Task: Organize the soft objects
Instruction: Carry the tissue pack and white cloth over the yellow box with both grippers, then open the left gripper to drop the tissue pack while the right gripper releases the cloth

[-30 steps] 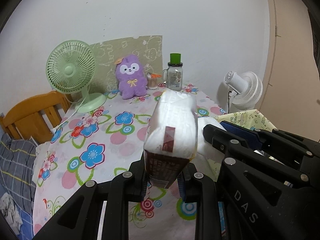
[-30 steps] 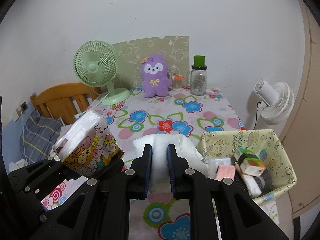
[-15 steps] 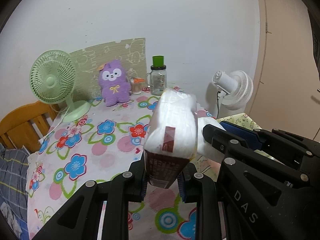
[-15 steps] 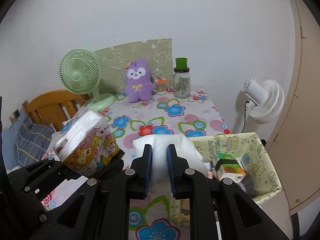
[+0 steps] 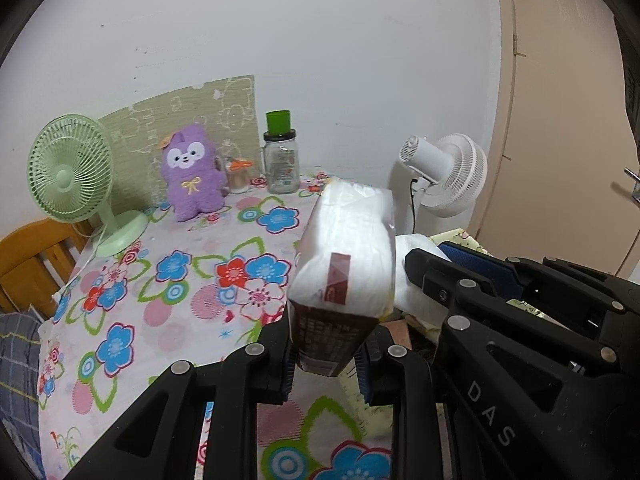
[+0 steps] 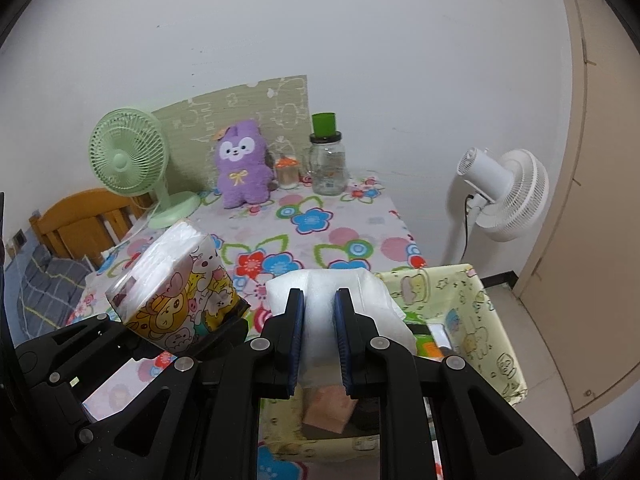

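My left gripper [image 5: 326,356] is shut on a tissue pack with cartoon print [image 5: 344,264], held in the air above the table's right edge; the pack also shows in the right wrist view [image 6: 176,296]. My right gripper [image 6: 318,340] is shut on a white soft packet [image 6: 320,292], held over the yellow-green fabric basket [image 6: 480,312]. The white packet shows in the left wrist view [image 5: 416,276] just right of the tissue pack. A purple plush toy [image 6: 240,164] stands at the table's far side.
A green desk fan [image 6: 128,160], a glass jar with green lid [image 6: 328,164] and a small orange-capped jar [image 6: 288,170] stand along the back wall. A white floor fan [image 6: 504,196] is right of the table. The basket holds a pink box [image 6: 328,408]. A wooden chair [image 6: 76,220] is left.
Both grippers have moved right and a little forward with their packs. The right gripper now sits over the basket, which lies below it rather than off to the right.
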Motion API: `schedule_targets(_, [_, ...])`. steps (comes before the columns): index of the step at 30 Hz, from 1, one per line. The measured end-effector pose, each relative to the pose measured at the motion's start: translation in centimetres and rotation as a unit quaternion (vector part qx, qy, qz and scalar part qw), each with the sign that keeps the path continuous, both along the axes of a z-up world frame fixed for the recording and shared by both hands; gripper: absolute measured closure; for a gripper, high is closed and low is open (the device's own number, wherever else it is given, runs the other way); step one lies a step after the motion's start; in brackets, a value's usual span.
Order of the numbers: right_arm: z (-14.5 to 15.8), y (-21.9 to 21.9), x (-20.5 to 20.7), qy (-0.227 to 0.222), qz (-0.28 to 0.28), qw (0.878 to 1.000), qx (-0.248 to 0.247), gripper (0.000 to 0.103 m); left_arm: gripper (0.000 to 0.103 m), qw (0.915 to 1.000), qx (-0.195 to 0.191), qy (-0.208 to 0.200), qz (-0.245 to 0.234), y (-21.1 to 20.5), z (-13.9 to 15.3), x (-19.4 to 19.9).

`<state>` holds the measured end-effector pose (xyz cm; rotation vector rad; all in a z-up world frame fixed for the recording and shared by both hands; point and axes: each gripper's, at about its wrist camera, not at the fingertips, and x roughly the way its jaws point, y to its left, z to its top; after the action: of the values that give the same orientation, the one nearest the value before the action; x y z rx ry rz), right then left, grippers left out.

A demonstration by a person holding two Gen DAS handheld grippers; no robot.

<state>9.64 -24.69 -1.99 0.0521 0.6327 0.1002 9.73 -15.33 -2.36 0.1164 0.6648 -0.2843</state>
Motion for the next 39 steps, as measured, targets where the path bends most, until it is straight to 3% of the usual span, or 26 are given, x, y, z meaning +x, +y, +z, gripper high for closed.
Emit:
schedule_targets(25, [-2.6,-6.2,2.4,0.032,-0.041,0.999,-0.001,0.084,0.076,0.9981,0.004,0.043,-0.043,-6.1,-2.7,2.9])
schedule_targets(30, [-3.2,-6.7,2.8,0.040,-0.043,0.998,0.002,0.084,0.060,0.9980,0.007,0.042,-0.046,-6.5,-3.1,3.1])
schedule_targets(34, [-3.6,-7.1,2.9,0.041,-0.047,0.998,0.006,0.084,0.055,0.9980,0.008,0.047,-0.041,-6.5,-3.2,3.3])
schedule_targets(39, [-3.6,-7.0,3.0,0.042,-0.041,0.998,0.014,0.084,0.027,0.9985,0.016,0.038,-0.034,-6.1,-3.0,3.3])
